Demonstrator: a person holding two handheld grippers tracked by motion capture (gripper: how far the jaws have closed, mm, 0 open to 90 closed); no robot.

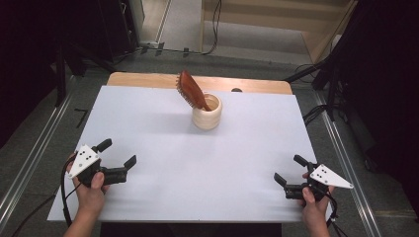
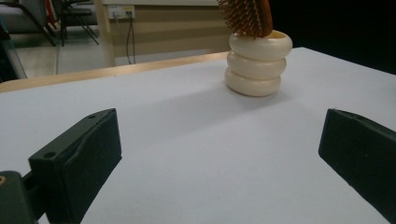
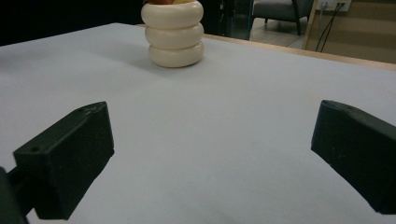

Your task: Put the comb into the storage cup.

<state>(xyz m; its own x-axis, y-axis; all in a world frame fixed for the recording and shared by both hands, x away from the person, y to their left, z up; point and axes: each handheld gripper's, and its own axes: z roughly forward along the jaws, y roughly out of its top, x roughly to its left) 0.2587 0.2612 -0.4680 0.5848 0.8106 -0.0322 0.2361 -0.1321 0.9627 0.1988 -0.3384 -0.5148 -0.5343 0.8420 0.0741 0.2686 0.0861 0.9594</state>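
Table (image 1: 163, 148): white sheet over wood, grey floor around. Ribbed cream cup (image 1: 207, 112) at 12 o'clock, wooden hairbrush (image 1: 191, 90) leaning inside. Left tongs (image 1: 117, 153) at 8, right tongs (image 1: 288, 169) at 4: both wide open, empty. Left gripper view adds bristles, wall sockets (image 2: 119, 11).

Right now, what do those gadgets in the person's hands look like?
Each hand grips a black tool. The left tongs and right tongs each end in two blocky black jaws with small holes. Each tool carries a pale grey three-cornered plate dotted with dark spots, and a black cable trails from it. No sleeves show on the forearms.
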